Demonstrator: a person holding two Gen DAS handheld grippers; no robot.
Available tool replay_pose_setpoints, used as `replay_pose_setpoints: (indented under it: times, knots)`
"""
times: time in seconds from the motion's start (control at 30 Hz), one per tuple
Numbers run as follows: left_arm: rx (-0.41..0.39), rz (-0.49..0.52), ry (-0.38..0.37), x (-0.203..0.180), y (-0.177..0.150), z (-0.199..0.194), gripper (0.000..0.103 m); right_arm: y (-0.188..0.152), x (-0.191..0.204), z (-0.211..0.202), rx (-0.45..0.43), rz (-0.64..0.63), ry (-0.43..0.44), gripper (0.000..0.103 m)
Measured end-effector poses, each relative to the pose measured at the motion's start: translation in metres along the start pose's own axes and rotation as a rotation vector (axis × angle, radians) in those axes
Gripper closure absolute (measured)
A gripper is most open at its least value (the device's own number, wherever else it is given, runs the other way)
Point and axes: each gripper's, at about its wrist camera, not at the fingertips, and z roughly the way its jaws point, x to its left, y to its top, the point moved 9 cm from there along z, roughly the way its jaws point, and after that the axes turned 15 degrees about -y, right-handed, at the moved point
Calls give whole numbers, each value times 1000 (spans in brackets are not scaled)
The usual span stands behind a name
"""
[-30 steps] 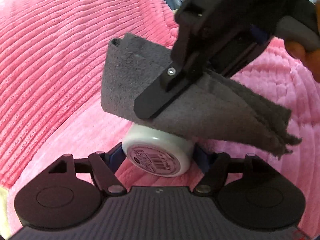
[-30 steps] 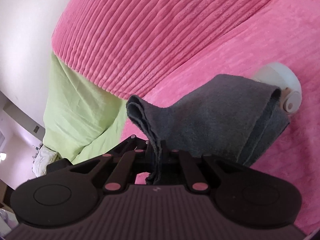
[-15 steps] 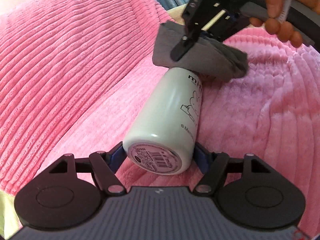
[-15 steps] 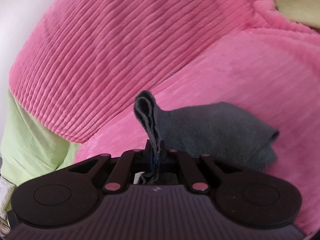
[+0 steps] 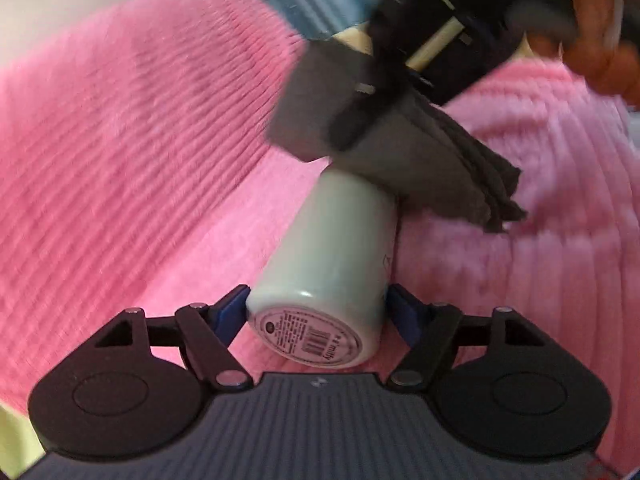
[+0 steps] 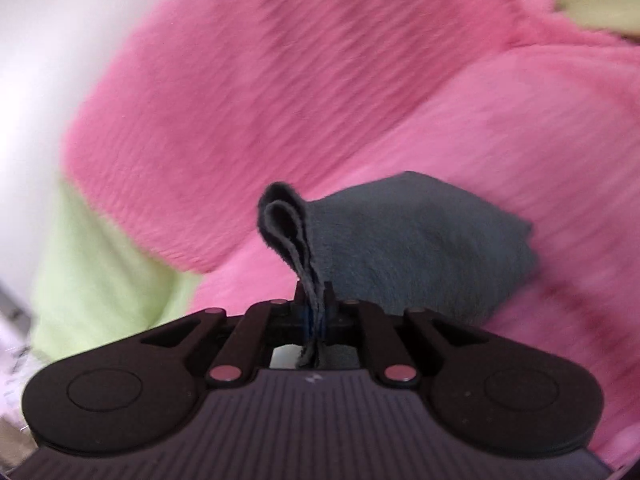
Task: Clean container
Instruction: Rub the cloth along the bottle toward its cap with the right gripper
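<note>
Container (image 5: 332, 256): clamped at base by left gripper (image 5: 318, 312), jaws easing apart. Grey cloth (image 5: 400, 152): at container's 12 o'clock end, pinched in right gripper (image 6: 314, 312), jaws opening.

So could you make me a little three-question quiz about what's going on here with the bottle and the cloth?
1. True or false: the white bottle lies on its side with its bottom end between the fingers of the left gripper.
2. Which does the right gripper have between its fingers? A) a sponge B) a folded grey cloth C) nothing
3. Fill the gap: the cloth lies over the bottle's ____ end, the one away from the left gripper.

Key:
1. True.
2. B. The jaws are opening a little, but the cloth is pinched between them.
3. Far (top). That end is hidden under the cloth, above a pink blanket.
</note>
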Motion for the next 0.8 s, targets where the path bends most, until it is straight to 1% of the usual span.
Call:
replay_pose_setpoints:
  times: [0.07,0.13,0.17,0.23,0.27,0.33,0.43,0.63,0.67,0.73,0.8]
  knots:
    - [7,43,16,-5,-2,-4,29,-21,28,-3,42,-40,94,98]
    - [14,68,25,-8,-4,-4,30,-43,50,2,107,-76,157,98]
    - [20,84,32,-10,-5,-3,30,-52,57,6,129,-89,163,98]
    - [31,108,44,-13,-7,-2,31,-56,58,17,149,-79,162,99]
    - [31,99,42,-12,-7,-1,31,-58,58,22,159,-74,161,101]
    - [30,80,35,-10,-8,0,31,-53,55,28,159,-57,163,102]
    - [26,77,35,-8,-8,1,31,-39,49,32,147,-57,122,102]
    - [17,82,35,-5,-7,2,31,12,2,34,27,-39,-79,102]
    - [16,78,33,-4,-7,3,30,16,-5,34,19,-22,-93,102]
    - [13,39,12,1,-6,3,30,21,-15,33,7,2,-107,102]
    - [-1,-66,-52,10,-4,4,27,21,-16,31,-4,3,-103,102]
